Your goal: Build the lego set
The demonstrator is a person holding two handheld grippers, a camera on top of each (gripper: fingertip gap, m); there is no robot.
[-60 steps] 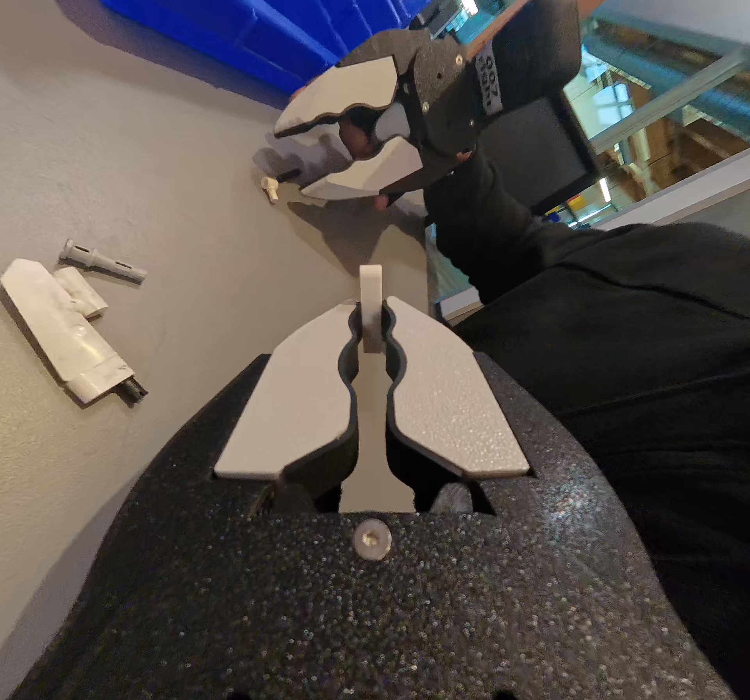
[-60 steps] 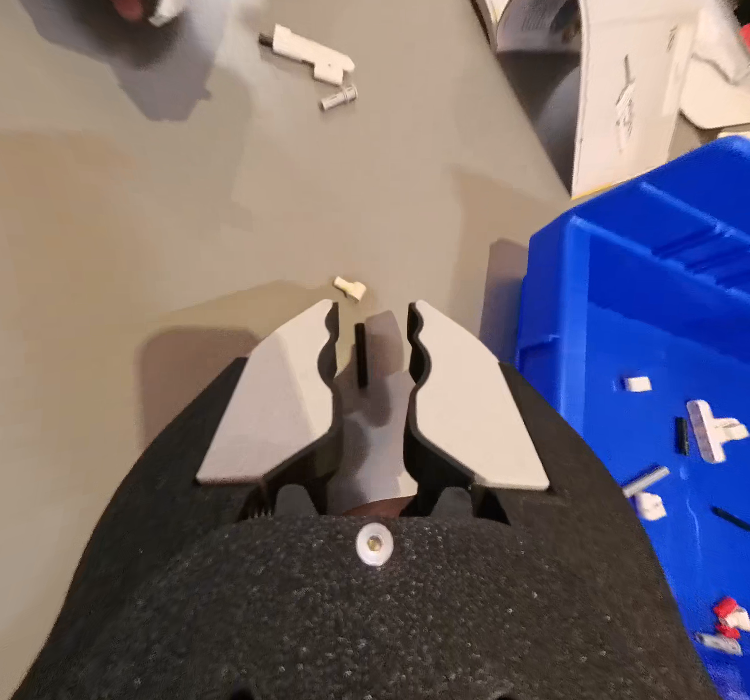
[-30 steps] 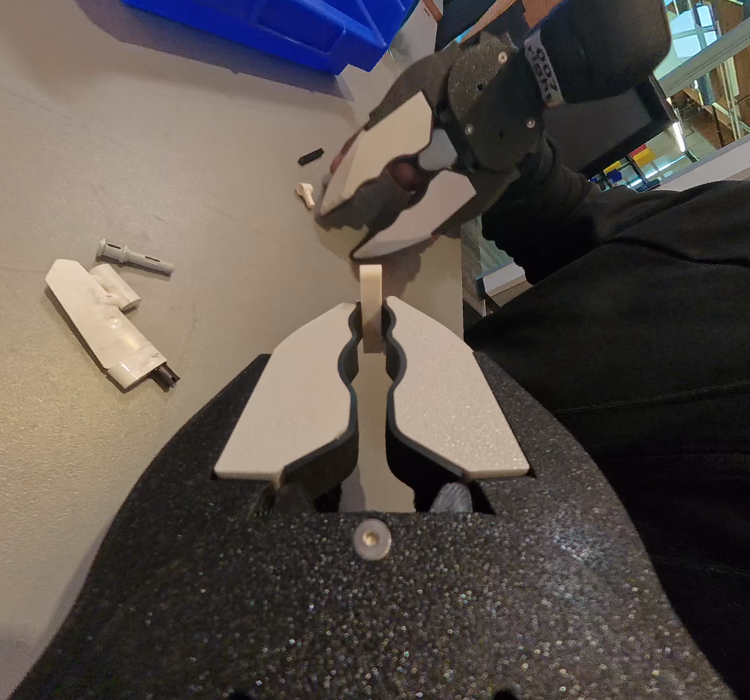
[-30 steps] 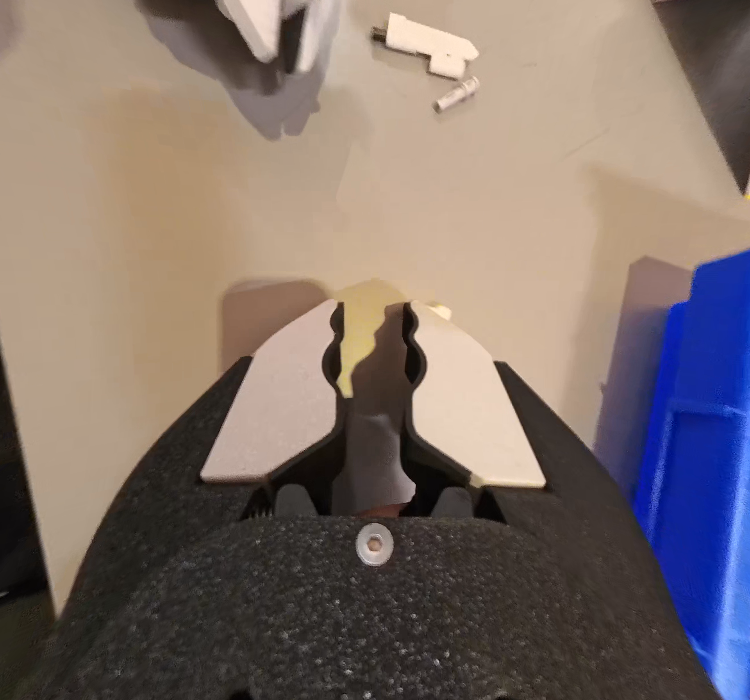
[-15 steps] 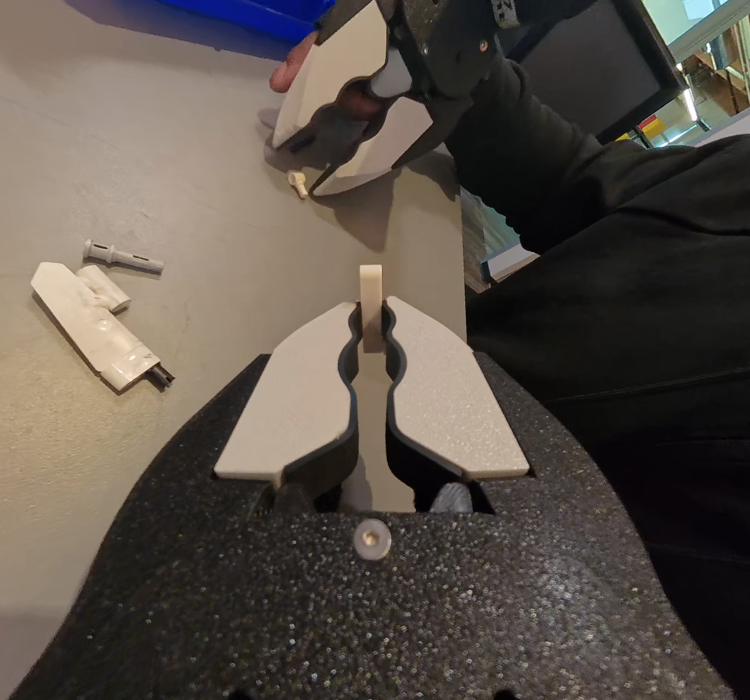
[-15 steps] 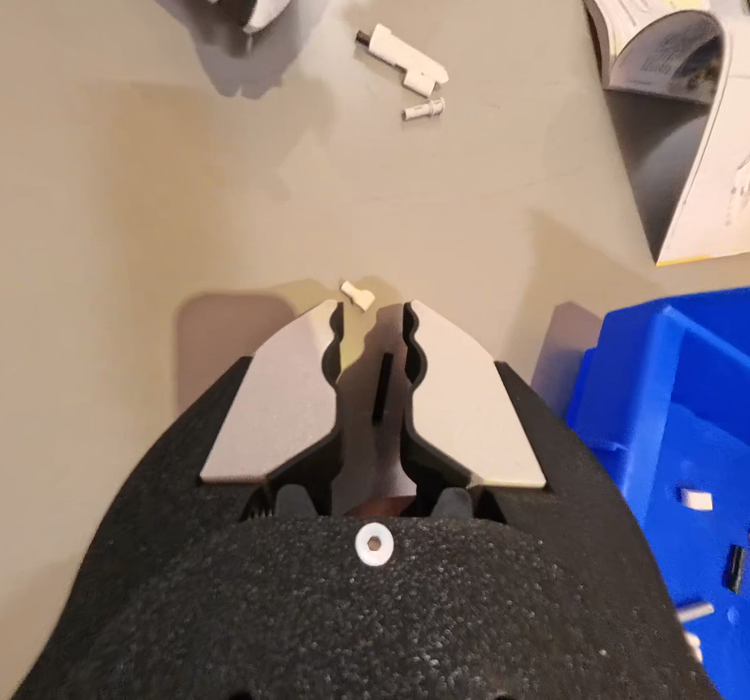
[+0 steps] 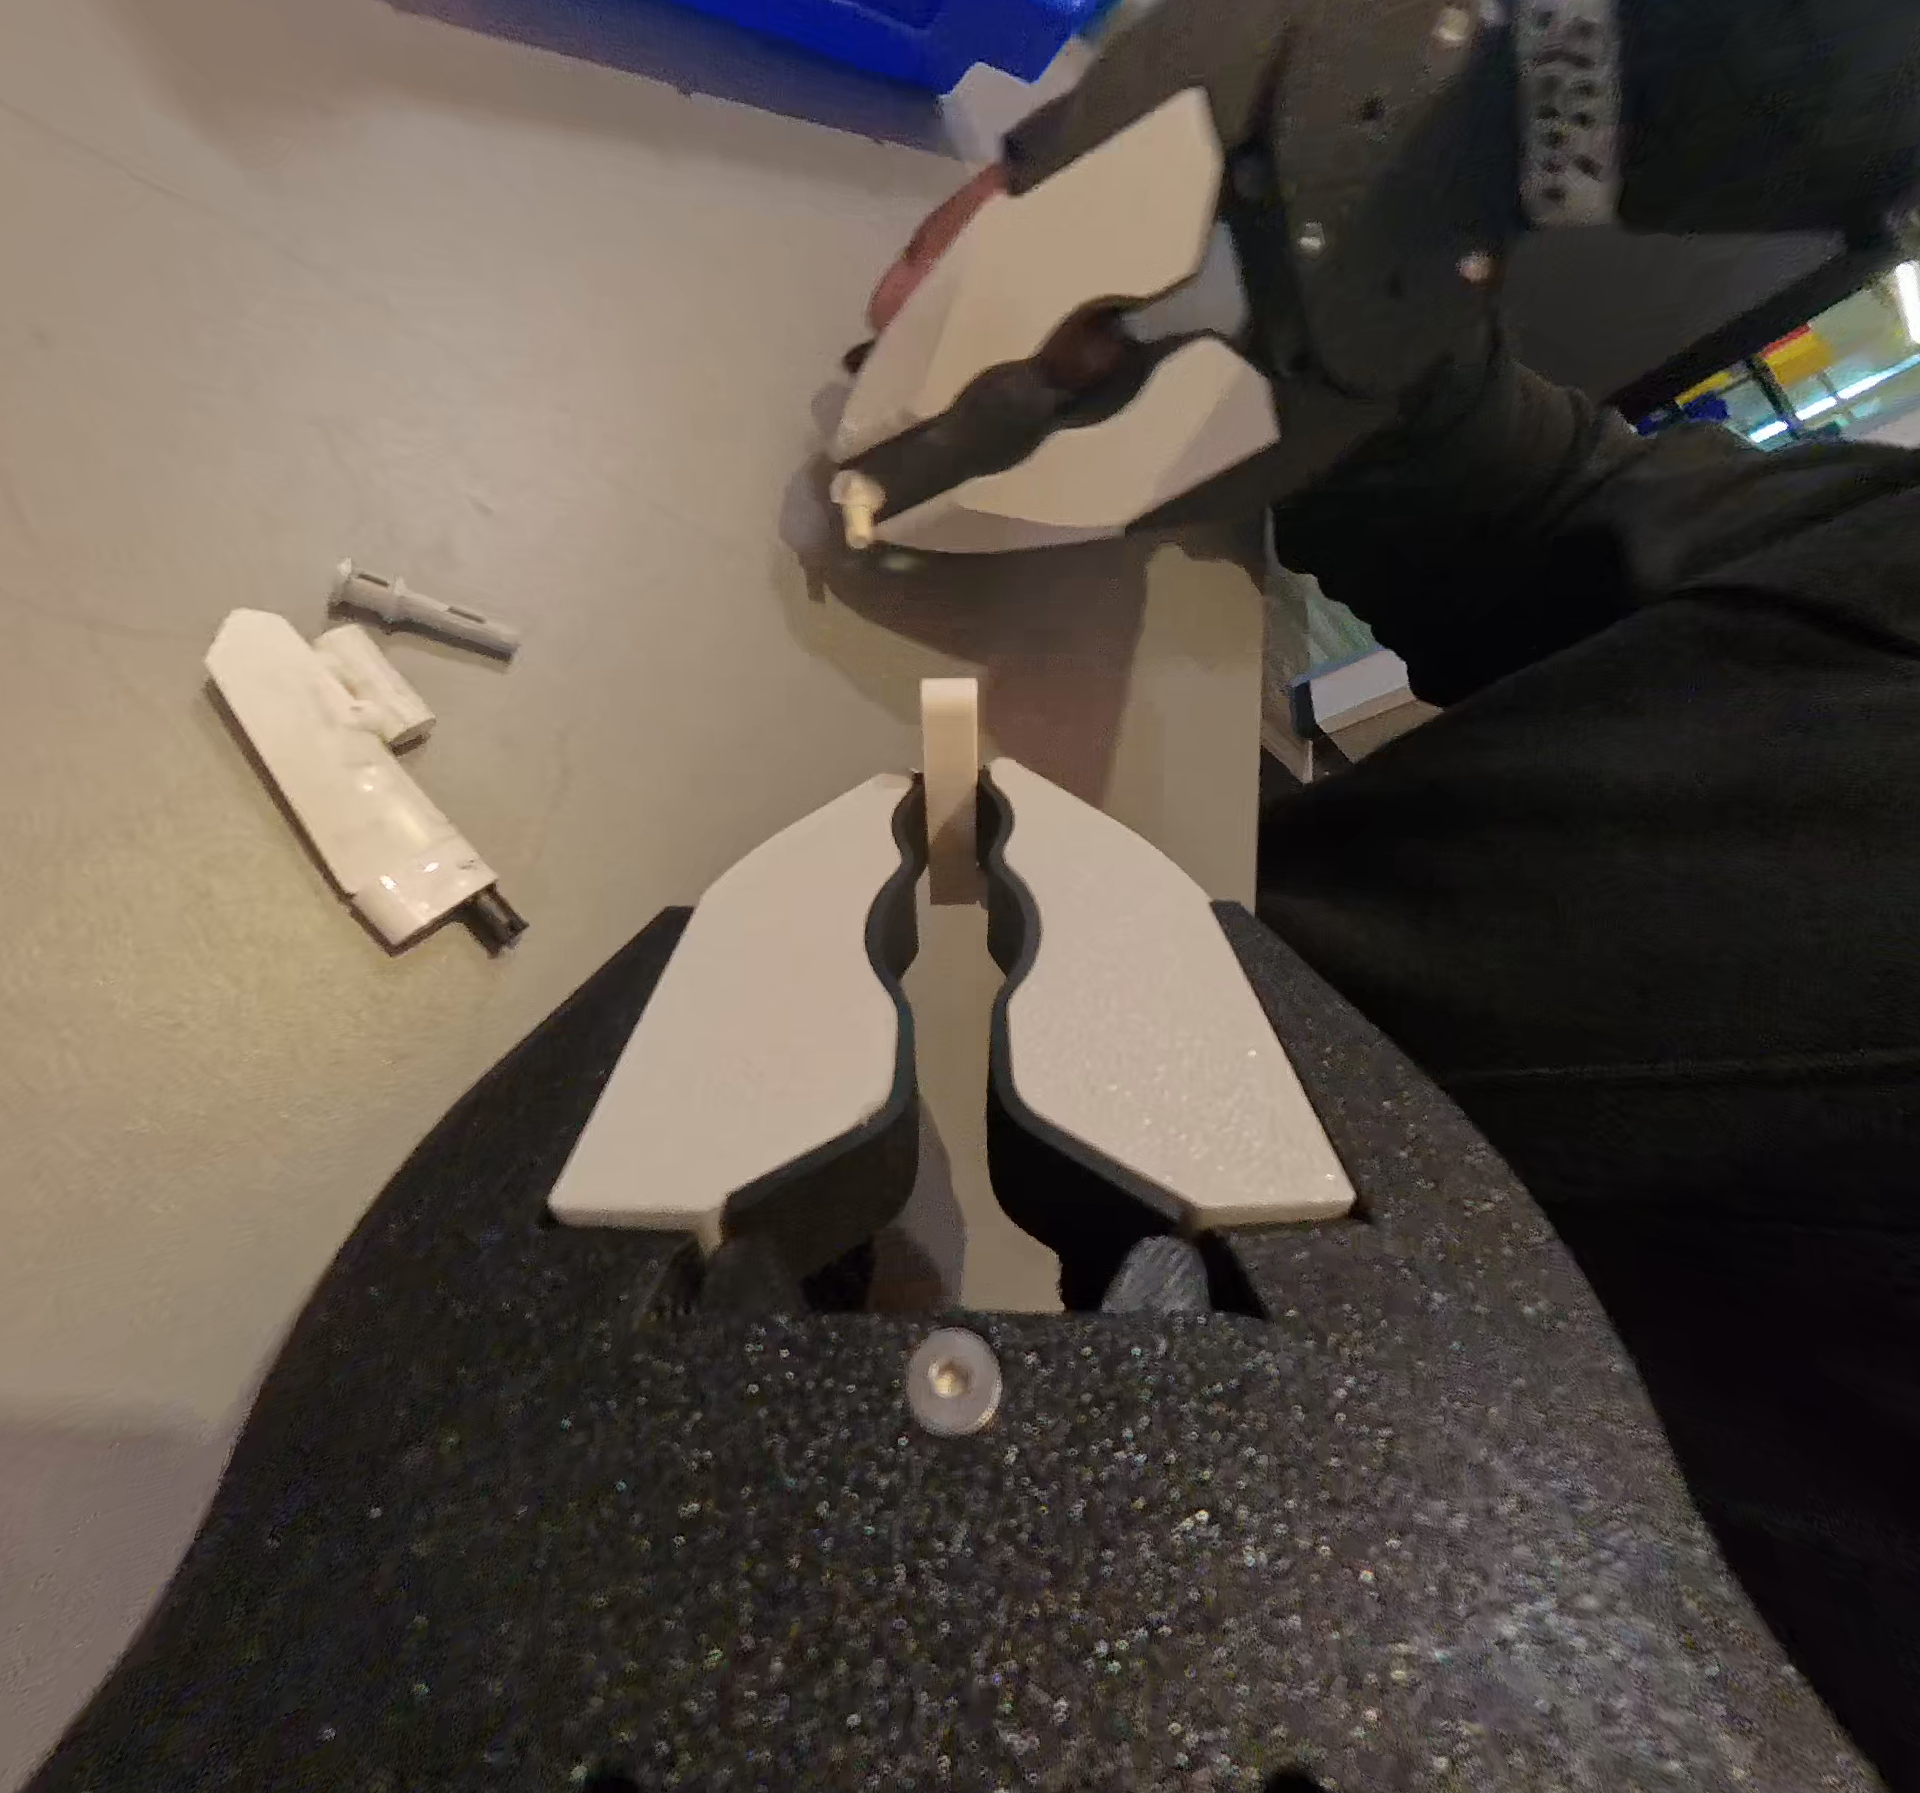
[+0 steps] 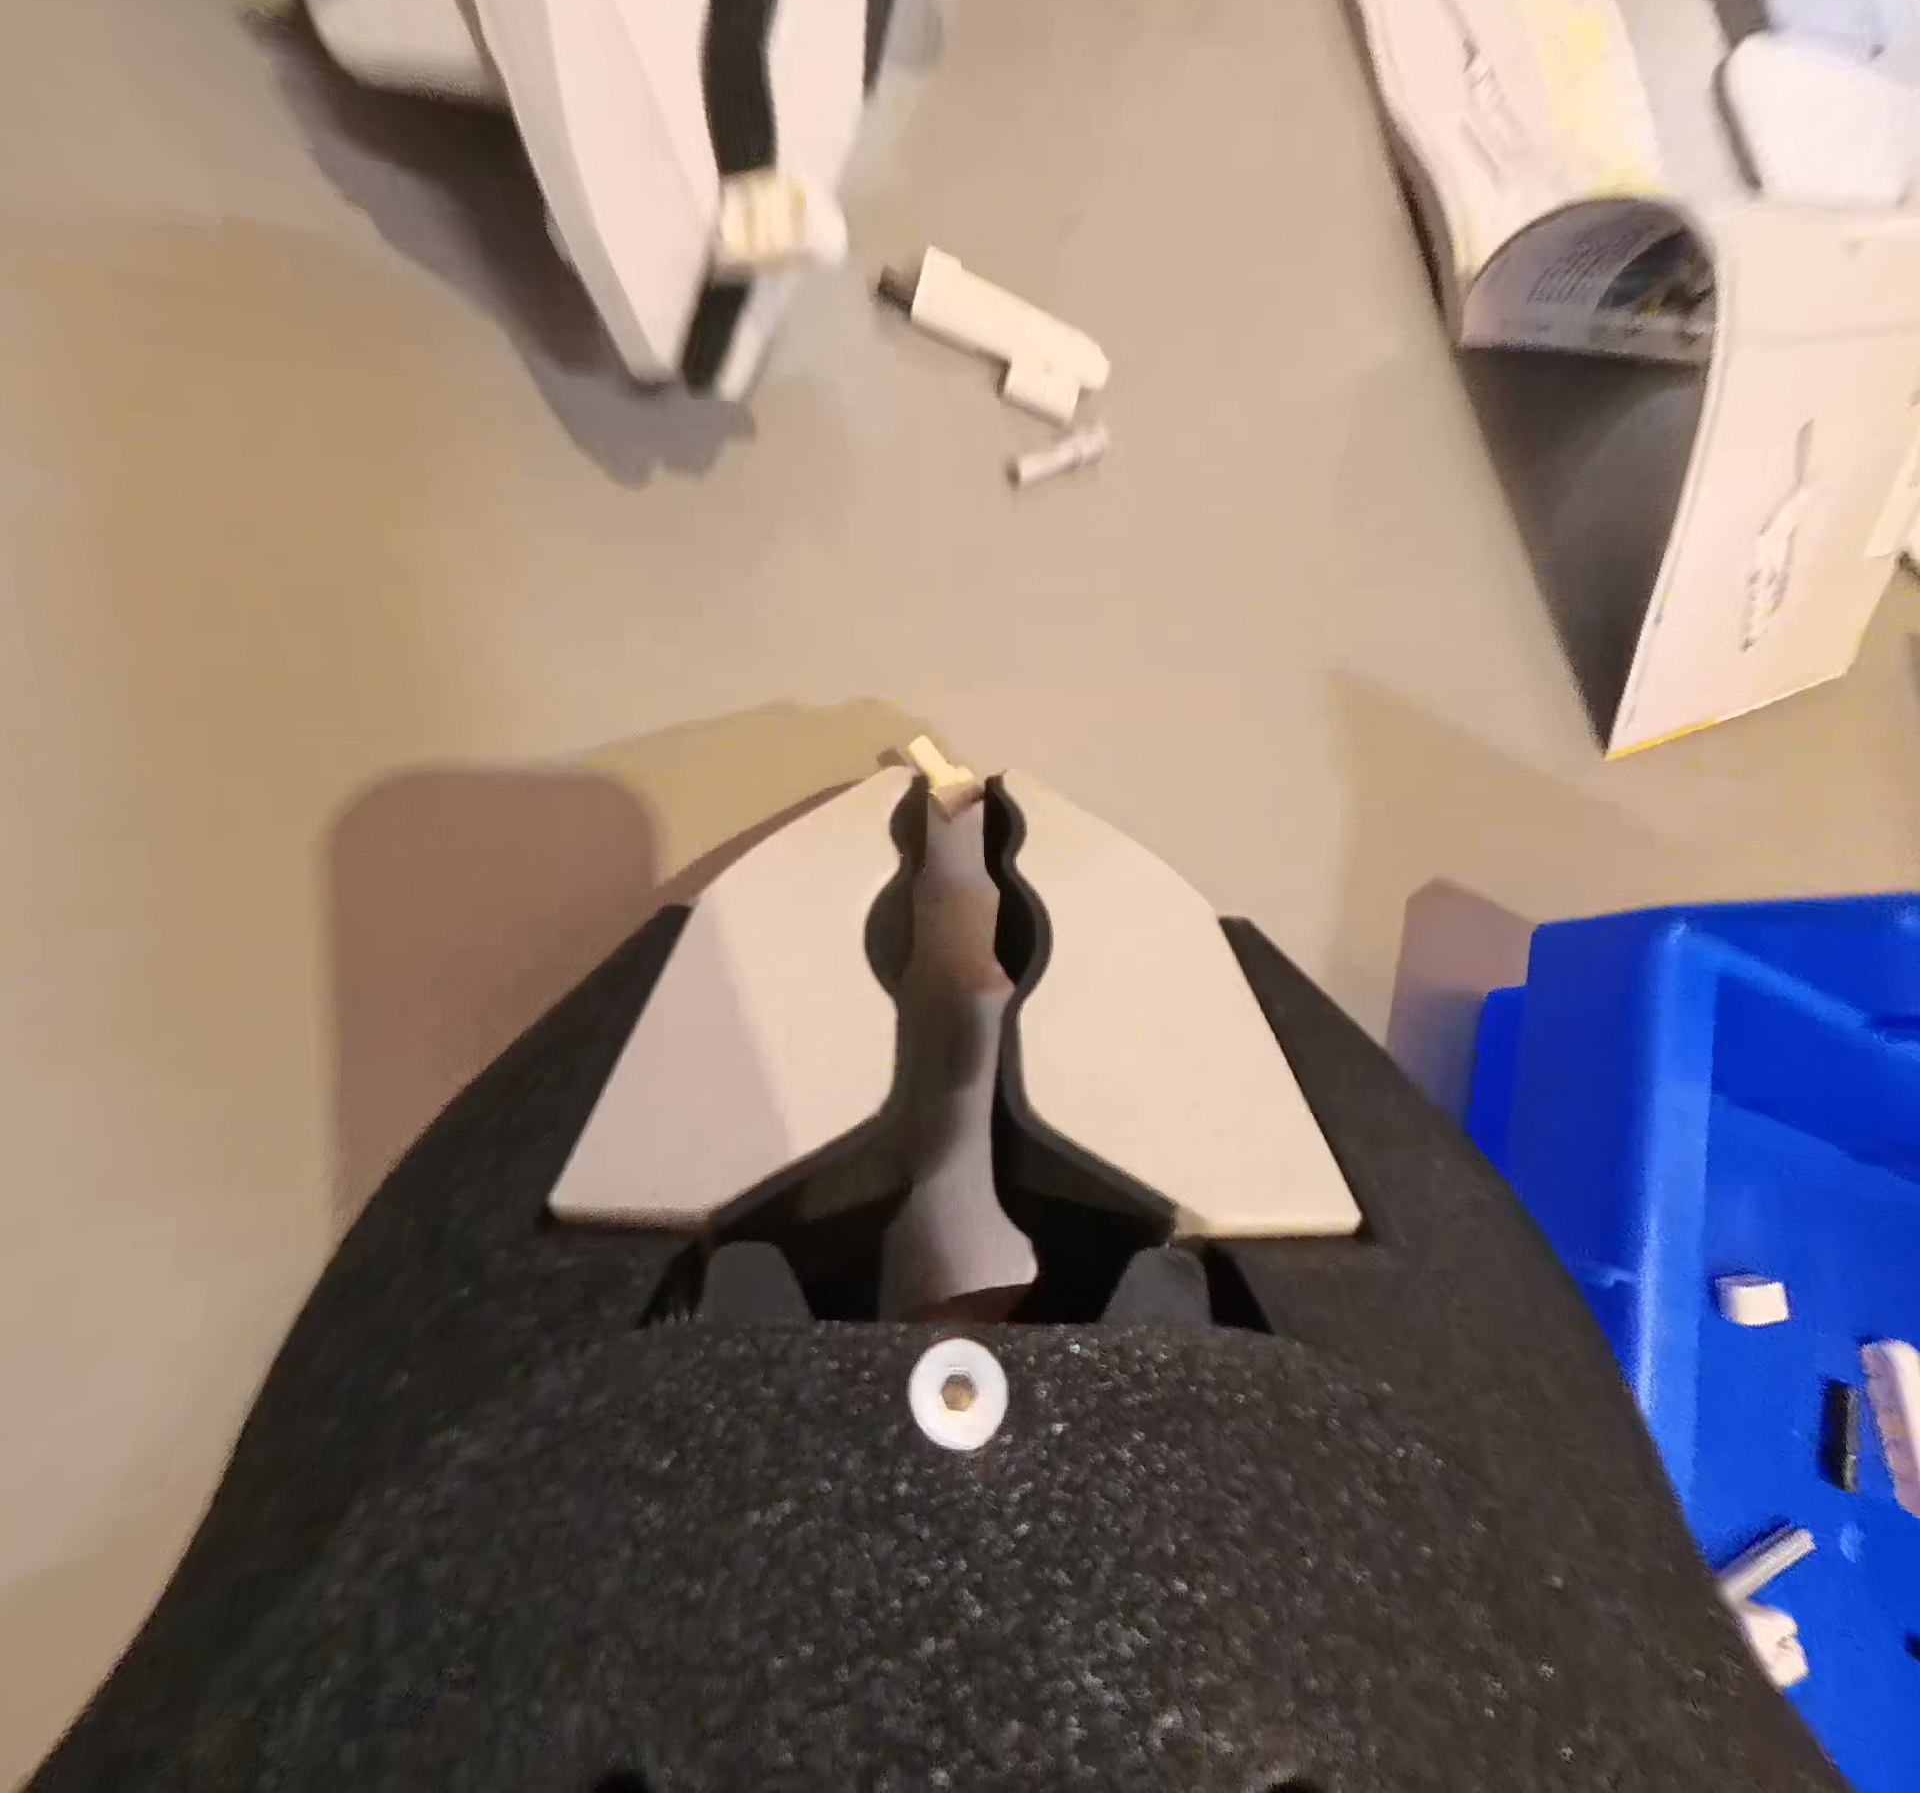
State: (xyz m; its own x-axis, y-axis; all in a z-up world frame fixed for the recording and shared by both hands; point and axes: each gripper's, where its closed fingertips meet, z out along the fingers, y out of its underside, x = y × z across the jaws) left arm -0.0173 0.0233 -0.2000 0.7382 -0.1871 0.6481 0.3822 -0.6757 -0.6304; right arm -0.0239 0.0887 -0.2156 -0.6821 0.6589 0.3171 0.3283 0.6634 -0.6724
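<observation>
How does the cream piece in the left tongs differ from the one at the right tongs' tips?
The flat cream strip in the left tongs is long and plain, standing well past the fingertips. The small cream peg in the right tongs is much shorter, with a wider head, barely poking out at the very tips. Both are cream plastic, each pinched between pale fingers.

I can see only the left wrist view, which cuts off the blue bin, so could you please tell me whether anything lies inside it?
Observer: Yes. The blue bin holds several small parts, white, grey and black, scattered over its floor.
Operator: Thank you. Is anything lying beyond the white housing, on the side away from the bin?
Observer: An open booklet lies there, with its pages arched up off the surface.
</observation>
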